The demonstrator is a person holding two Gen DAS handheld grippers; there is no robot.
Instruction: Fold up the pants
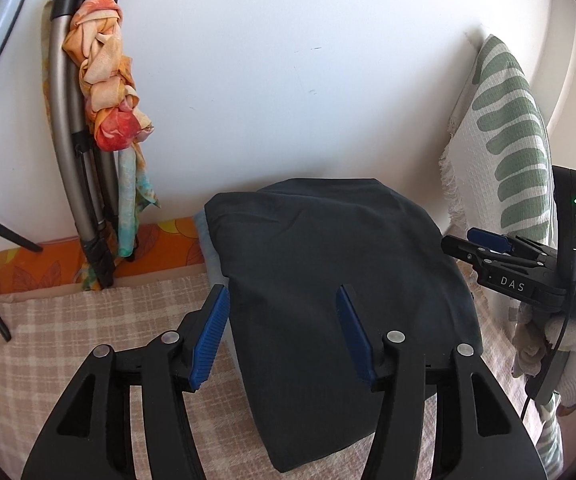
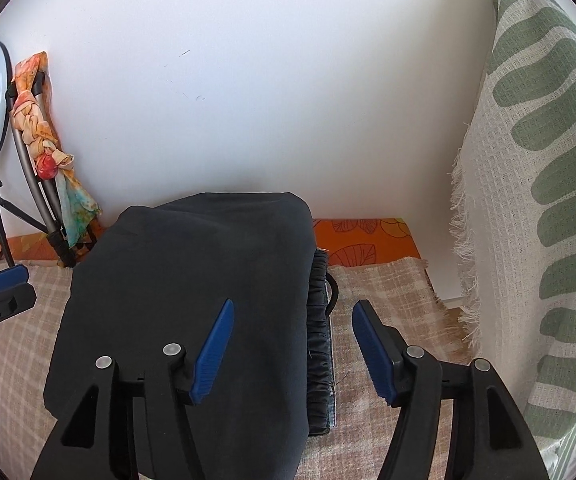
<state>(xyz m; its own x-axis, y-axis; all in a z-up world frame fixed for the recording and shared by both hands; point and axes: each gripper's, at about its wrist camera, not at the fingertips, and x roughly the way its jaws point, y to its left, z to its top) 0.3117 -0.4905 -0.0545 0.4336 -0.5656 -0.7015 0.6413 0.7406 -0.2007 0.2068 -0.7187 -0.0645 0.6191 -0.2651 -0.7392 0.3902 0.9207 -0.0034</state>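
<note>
We see the dark folded pants (image 1: 327, 280) lying on the checked beige cloth (image 1: 68, 340) that covers the surface by the white wall, their gathered waistband (image 2: 319, 340) showing along the right edge in the right wrist view. Our left gripper (image 1: 284, 328) hangs over the pants' left edge with its jaws released and nothing pinched between them. Our right gripper (image 2: 291, 344) straddles the waistband edge, its jaws likewise apart and clear of the fabric.

I note the pants (image 1: 327, 264): dark matt cloth, smooth. Bedcover (image 1: 68, 344): coarse checked weave. Gripper pads (image 2: 214, 354): ribbed blue plastic. Throw (image 2: 527, 208): waffle cloth, frayed fringe.
</note>
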